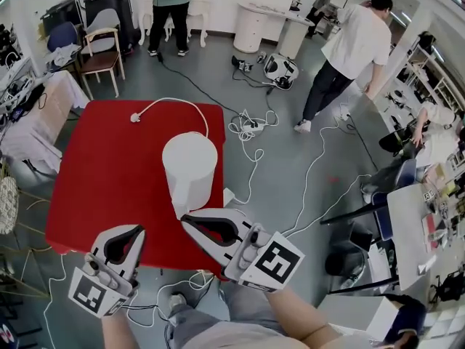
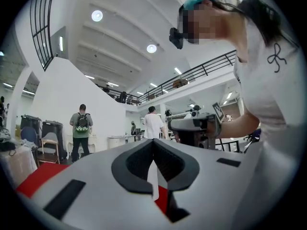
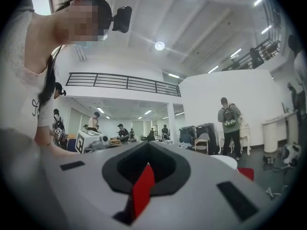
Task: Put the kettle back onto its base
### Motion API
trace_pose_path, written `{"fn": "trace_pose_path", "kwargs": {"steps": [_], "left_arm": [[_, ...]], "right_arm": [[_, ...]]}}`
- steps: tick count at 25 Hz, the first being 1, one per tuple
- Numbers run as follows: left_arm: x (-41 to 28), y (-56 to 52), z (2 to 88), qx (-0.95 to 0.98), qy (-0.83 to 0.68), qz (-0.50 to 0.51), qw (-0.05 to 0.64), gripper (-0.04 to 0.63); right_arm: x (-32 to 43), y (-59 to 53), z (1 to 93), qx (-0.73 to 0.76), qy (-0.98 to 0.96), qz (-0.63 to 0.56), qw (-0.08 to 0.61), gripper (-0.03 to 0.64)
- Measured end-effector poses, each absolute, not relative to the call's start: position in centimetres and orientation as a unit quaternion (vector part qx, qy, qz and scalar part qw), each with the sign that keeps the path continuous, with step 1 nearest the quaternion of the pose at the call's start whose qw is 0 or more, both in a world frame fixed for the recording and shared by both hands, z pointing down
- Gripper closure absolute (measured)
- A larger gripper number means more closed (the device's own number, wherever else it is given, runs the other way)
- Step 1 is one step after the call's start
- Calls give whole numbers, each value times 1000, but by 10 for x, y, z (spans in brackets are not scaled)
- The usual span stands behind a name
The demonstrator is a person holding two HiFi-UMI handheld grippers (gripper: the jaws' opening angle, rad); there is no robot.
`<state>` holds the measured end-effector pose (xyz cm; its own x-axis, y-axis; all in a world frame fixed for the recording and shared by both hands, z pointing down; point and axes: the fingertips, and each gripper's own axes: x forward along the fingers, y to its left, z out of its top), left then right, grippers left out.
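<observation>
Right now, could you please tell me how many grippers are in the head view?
2. The left gripper is over the red table's near edge; the right gripper points at the foot of the white kettle. Both are shut; none looks hidden.

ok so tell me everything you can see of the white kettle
The kettle is a plain white, smooth cylinder with a flat closed top, standing upright toward the right side of the red table. A white cord curves from behind it to a loose plug. No handle or spout shows.
</observation>
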<state>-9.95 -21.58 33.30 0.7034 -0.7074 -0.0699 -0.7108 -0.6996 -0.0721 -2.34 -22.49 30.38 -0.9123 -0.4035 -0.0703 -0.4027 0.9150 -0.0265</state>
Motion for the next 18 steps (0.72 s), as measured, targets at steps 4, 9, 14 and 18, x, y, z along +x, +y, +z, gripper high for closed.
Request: {"fn": "trace_pose_path", "kwargs": {"steps": [4, 9, 14, 18], "left_arm": [[-107, -198, 318, -925, 378, 10, 47, 584], [-121, -175, 309, -933, 355, 9, 59, 584], [-133, -157, 301, -944, 324, 22, 62, 584], [-132, -145, 292, -953, 296, 25, 61, 584]], "right_arm": [[-40, -214, 299, -230, 972, -9, 41, 609], [-58, -198, 293, -268, 962, -1, 47, 609], [-69, -181, 283, -306, 950, 10, 53, 609], [-76, -163, 278, -329, 943, 19, 55, 610]]}}
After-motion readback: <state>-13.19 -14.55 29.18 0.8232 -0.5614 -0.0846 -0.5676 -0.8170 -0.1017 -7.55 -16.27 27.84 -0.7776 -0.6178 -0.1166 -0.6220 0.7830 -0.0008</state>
